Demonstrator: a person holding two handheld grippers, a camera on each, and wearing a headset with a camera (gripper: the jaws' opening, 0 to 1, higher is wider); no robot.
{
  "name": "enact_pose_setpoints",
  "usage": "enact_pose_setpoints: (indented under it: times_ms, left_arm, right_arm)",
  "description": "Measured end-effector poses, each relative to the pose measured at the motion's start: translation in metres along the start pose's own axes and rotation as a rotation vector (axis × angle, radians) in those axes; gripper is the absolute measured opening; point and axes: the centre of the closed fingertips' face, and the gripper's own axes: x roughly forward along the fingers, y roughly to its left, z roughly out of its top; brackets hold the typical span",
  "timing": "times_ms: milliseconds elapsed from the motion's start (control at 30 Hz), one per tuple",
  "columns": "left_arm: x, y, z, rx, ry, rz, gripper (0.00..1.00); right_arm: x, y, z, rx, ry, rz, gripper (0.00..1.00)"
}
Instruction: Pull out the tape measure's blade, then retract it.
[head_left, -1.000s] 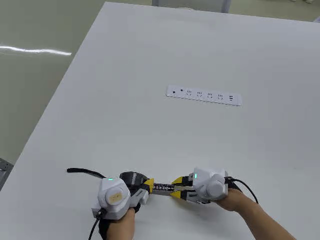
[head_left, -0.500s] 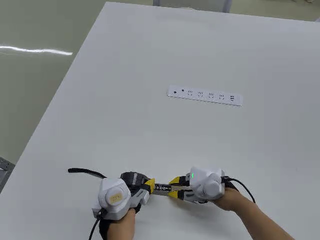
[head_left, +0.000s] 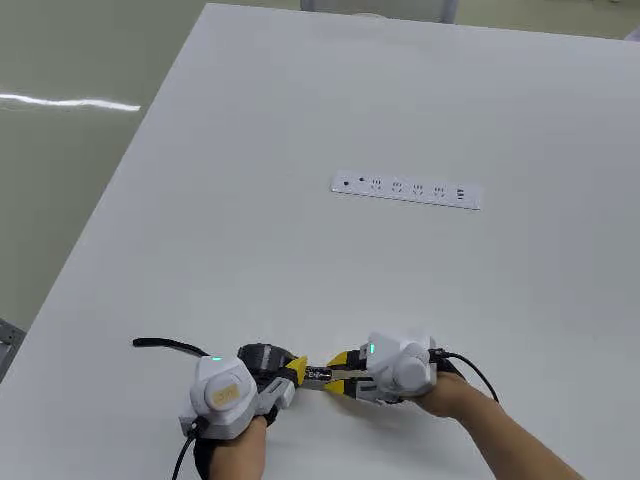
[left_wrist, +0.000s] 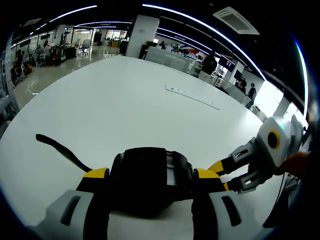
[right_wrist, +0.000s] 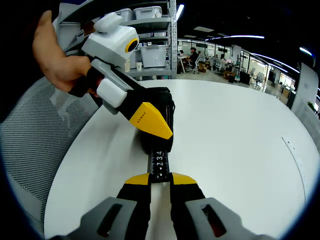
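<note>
At the near edge of the broad white table (head_left: 350, 100), the black, rounded plastic tape measure case (right_wrist: 164, 107) sits clamped between the yellow-tipped jaws of the left gripper (left_wrist: 152, 174), which hug its two flat sides. The right gripper (right_wrist: 160, 180) is just beside it, its jaws narrowed onto the thin metal blade with printed numbers (right_wrist: 159, 161); only a short length of blade shows between the case mouth and the jaws. A black wrist strap (head_left: 165, 345) trails from the case to the left, and a white power strip (head_left: 406, 190) lies well apart, further up the table. I judge the case to be rigid and compact, fairly dense, with smooth sides that could twist in the grip, so I would hold it squarely across its flats. The blade looks light, springy and slick; I expect it to kink if bent and to snap back hard, so I would pinch it flat near its tip.
</note>
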Motion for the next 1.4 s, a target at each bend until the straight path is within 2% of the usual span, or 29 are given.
enact_pose_setpoints:
  times_ms: [967,1067,1400]
  left_arm:
    - [-0.001,0.001,0.001,-0.027,-0.003,-0.016,0.64]
    - [-0.001,0.0,0.001,-0.024,-0.002,-0.018,0.64]
    - [-0.001,0.001,0.001,-0.027,-0.01,-0.017,0.64]
  right_arm:
    - [0.028,0.001,0.02,-0.025,-0.021,0.024,0.12]
    - [0.028,0.002,0.021,-0.046,-0.009,0.031,0.12]
    - [0.029,0.001,0.021,-0.029,-0.01,0.015,0.12]
